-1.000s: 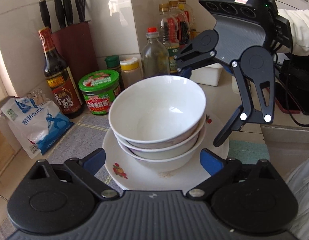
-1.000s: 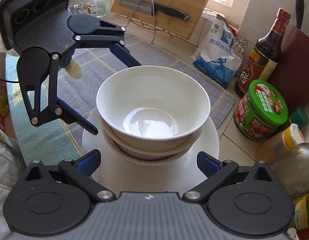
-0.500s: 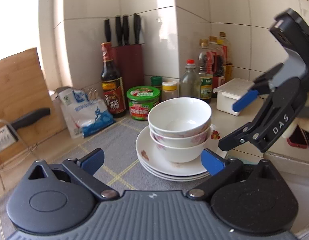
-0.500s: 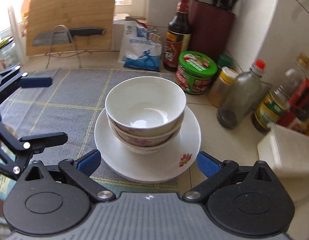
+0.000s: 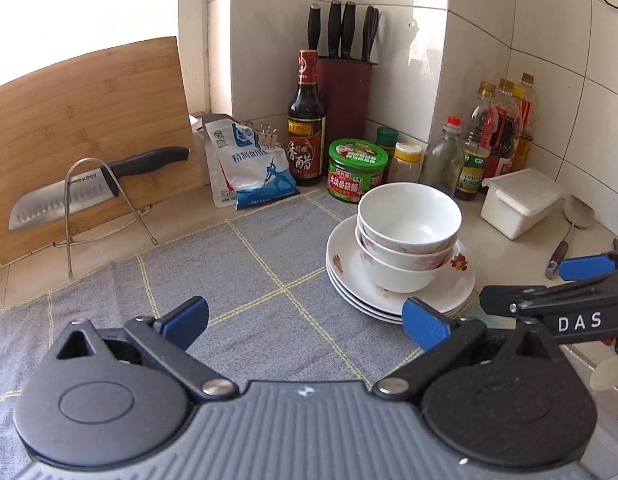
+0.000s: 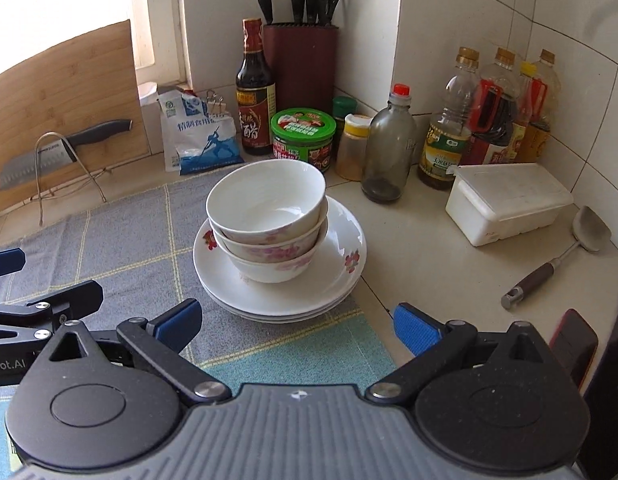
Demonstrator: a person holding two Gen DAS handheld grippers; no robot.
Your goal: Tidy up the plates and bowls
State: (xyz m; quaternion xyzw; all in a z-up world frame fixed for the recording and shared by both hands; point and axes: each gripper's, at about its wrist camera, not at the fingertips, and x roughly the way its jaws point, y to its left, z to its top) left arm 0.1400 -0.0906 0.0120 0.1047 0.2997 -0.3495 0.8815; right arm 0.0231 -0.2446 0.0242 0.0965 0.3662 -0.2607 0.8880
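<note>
Three white bowls (image 5: pixel 409 232) with pink flowers are nested on a stack of white plates (image 5: pixel 349 276) at the right edge of a grey checked cloth (image 5: pixel 245 280). The same bowls (image 6: pixel 267 216) and plates (image 6: pixel 341 264) show in the right wrist view. My left gripper (image 5: pixel 305 318) is open and empty, back from the stack and to its left. My right gripper (image 6: pixel 297 320) is open and empty, just in front of the plates. Each gripper shows at the edge of the other's view.
A knife block (image 6: pixel 301 64), sauce bottles (image 6: pixel 255 92), a green-lidded jar (image 6: pixel 303 136), oil bottles (image 6: pixel 489 116) and a salt bag (image 6: pixel 197 136) line the wall. A white lidded box (image 6: pixel 505 200) and ladle (image 6: pixel 561 252) lie right. A cleaver on a rack (image 5: pixel 89 192) stands by a cutting board, left.
Both grippers have pulled back and away from the bowl stack, which now looks smaller and farther. The bowls and plates stay in place.
</note>
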